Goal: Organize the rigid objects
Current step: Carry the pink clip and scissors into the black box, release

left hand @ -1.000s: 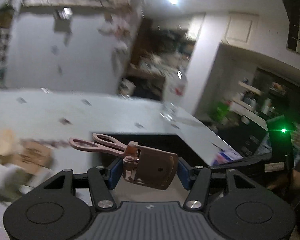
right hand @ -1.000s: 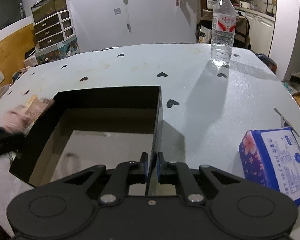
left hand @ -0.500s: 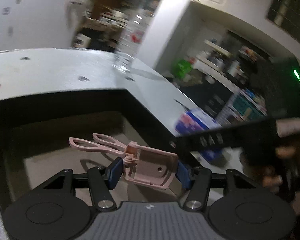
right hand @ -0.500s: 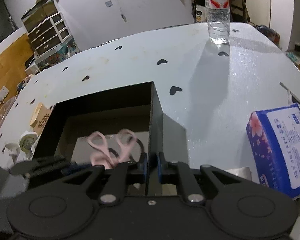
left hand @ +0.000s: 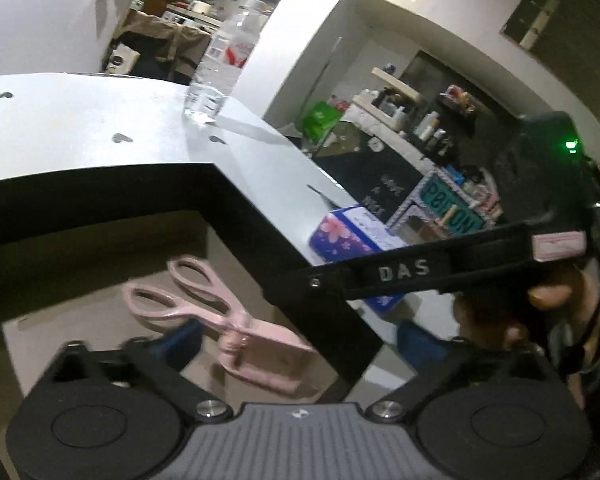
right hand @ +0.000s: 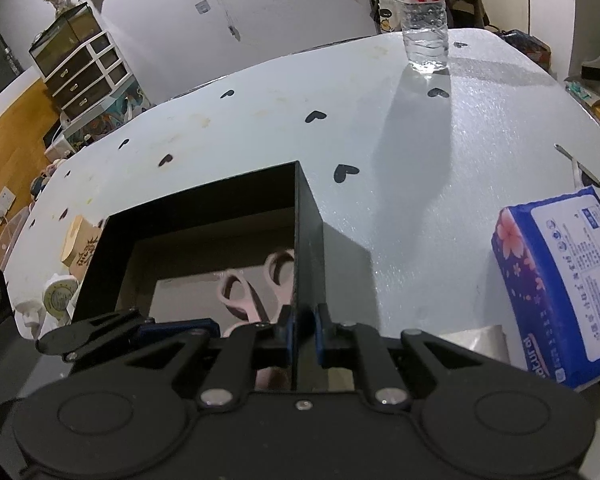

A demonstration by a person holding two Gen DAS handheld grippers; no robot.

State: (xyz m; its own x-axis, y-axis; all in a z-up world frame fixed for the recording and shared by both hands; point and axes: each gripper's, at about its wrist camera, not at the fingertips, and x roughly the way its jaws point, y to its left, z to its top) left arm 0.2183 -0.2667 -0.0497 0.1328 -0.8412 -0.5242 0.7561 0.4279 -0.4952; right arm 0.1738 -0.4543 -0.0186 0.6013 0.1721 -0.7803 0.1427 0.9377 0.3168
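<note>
Scissors (left hand: 204,312), pink and sheathed in a matching cover, lay on the floor of the black box (left hand: 100,188), handles pointing toward the far wall, with the left gripper (left hand: 296,340) standing over them. Its jaws had just been opening and were now spread wide, one blue pad (left hand: 180,338) beside the sheath and the other out past the box's right wall, neither pressing on the pink plastic. To the left of the box, in the right wrist view, a small cardboard carton (right hand: 80,246) and a pale round item (right hand: 58,294) sat on the table (right hand: 420,160); what the round item was could not be told. At the box's right wall the right gripper (right hand: 302,326) was pinched tight on the upright edge, apparently steadying it. Further right lay a blue tissue pack (right hand: 560,288), and a water bottle (right hand: 422,16) stood well apart at the table's far side.

The step looked like the release of one item into the box. Done well, the left claw would lift straight up and clear, keeping its pads off the sheath and the wall so nothing dragged out. The right hand should probably hold the wall until that withdrawal ended, then the next loose piece at the left could be fetched.
</note>
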